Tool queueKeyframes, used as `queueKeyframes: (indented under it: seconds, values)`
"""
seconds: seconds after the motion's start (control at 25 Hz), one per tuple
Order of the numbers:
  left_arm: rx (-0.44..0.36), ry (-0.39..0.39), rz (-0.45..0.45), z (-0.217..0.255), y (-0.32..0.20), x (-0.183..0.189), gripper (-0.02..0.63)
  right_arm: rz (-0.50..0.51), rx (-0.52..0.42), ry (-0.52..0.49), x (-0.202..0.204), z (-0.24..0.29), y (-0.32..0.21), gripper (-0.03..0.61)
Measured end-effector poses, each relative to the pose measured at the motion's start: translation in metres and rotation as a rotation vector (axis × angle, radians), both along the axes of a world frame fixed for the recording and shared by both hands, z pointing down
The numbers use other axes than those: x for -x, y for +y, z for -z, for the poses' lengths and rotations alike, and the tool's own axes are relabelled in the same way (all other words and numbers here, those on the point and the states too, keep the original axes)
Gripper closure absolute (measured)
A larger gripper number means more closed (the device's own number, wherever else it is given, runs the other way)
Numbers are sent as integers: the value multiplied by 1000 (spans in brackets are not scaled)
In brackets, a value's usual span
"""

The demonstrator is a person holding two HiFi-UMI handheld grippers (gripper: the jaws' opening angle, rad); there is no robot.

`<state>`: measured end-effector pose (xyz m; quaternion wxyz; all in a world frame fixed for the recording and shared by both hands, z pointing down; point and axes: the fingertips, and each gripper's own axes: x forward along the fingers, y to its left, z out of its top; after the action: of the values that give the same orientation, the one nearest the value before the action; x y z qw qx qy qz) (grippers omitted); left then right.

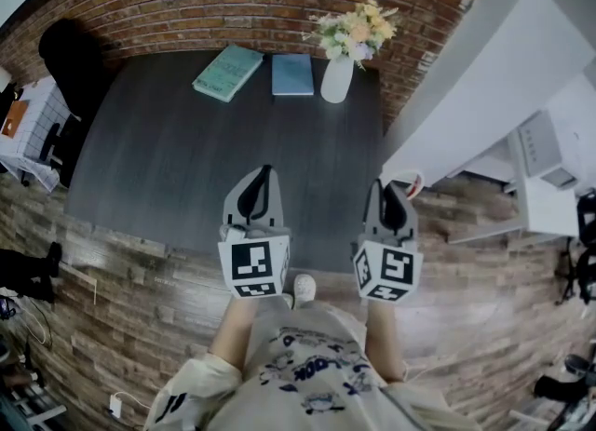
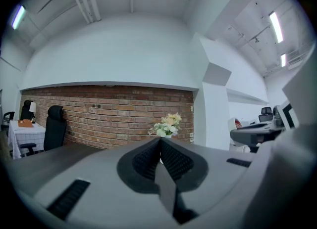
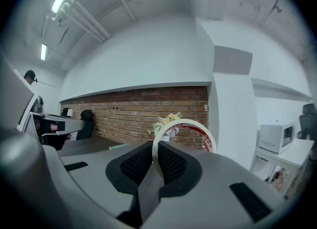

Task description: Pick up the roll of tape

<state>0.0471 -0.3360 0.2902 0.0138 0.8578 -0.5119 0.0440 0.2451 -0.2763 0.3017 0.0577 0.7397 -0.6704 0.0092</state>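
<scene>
The roll of tape (image 3: 192,128) is a thin white ring with red print inside. My right gripper (image 3: 154,148) is shut on its near rim, so the ring stands upright beyond the jaws. In the head view the tape (image 1: 411,182) peeks out past the tip of the right gripper (image 1: 390,189), held in the air over the right front corner of the dark table (image 1: 168,159). My left gripper (image 1: 264,176) hovers beside it over the table's front edge. The left gripper (image 2: 159,143) has its jaws pressed together with nothing between them.
At the table's back stand a white vase of flowers (image 1: 343,57), a blue book (image 1: 292,74) and a teal book (image 1: 228,72). A brick wall (image 1: 233,1) runs behind. A white column (image 1: 484,75) and a white shelf unit (image 1: 549,178) stand at the right, a black chair (image 1: 70,57) at the left.
</scene>
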Motion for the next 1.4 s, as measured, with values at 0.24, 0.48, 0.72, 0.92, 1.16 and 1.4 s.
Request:
queueKeyframes:
  seconds: [0.24,0.48,0.72,0.92,1.16,1.4]
  values:
    - [9,20,-1,0,2,-2,611,-10,-5,6,1,-1,1,543]
    - [2,7,-13,0,1,-5,611,-10,-6,15,0,2,1,544]
    - [7,17,-12,0,1,-7,611,-10,-14,16,-1,5,1,543]
    - [6,12,-15,0,1,-8,611,-10,-14,20,-3,6,1,543]
    - [5,3,-12,-1,3,-6,611,-12,-11,14,-3,7,4,543]
    - [3,2,-10,1,4,-6,611,-9,-14,15,-1,6,5,543]
